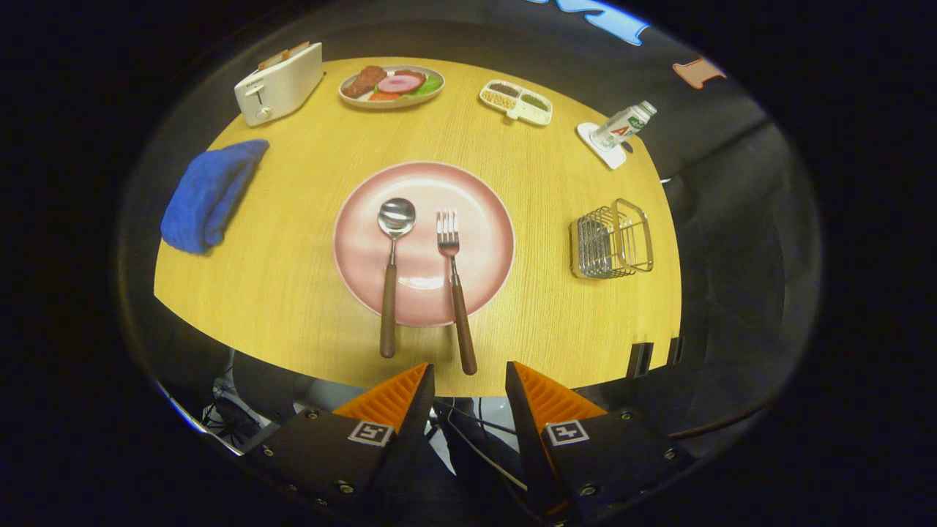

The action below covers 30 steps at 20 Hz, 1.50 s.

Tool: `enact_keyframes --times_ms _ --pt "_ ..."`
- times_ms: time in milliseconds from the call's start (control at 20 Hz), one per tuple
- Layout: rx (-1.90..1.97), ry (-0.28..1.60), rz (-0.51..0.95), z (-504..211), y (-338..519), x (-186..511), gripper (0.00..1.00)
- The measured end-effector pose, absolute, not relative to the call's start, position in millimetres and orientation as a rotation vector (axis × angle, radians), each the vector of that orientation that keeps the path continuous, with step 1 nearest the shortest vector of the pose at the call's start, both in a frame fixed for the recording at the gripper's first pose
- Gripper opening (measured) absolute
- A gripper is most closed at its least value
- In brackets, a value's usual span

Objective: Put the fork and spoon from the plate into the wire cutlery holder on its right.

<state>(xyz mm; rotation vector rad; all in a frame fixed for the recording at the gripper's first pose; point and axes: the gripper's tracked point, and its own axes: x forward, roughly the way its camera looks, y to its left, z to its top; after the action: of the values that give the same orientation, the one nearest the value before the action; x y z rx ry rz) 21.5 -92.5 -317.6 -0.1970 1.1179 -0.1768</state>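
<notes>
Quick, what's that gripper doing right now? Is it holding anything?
Gripper: open and empty, hovering off the table edge, just short of the fork handle.

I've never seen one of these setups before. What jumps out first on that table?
The pink plate in the middle of the round wooden table draws the eye, with a spoon and fork lying side by side on it, handles reaching past its rim toward the open tongs. To the plate's right stands a shiny wire cutlery holder, and to its left lies a bright blue cloth.
</notes>
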Motion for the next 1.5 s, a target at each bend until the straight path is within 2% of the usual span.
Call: enact_keyframes --times_ms 650,750,800,850,950,1000,1150,1200,1500 --pt "-0.151 1.230 -0.102 -390.1 -102.9 60.3 0.59" --pt "-0.158 1.237 -0.090 -395.6 -105.5 62.9 0.43" --pt "-0.163 1.241 -0.089 -396.8 -106.3 64.9 0.28" --pt "-0.163 1.243 -0.089 -399.0 -107.0 63.9 0.24" --pt "-0.175 1.235 -0.080 -391.4 -104.3 59.6 0.23" --pt "-0.188 1.233 -0.089 -396.4 -108.7 63.5 0.13" --pt "-0.190 1.200 -0.088 -387.8 -104.3 65.8 0.13" --pt "-0.189 1.189 -0.077 -385.1 -102.4 65.1 0.04" --pt "-0.229 1.143 -0.110 -351.4 -100.0 61.8 0.04"
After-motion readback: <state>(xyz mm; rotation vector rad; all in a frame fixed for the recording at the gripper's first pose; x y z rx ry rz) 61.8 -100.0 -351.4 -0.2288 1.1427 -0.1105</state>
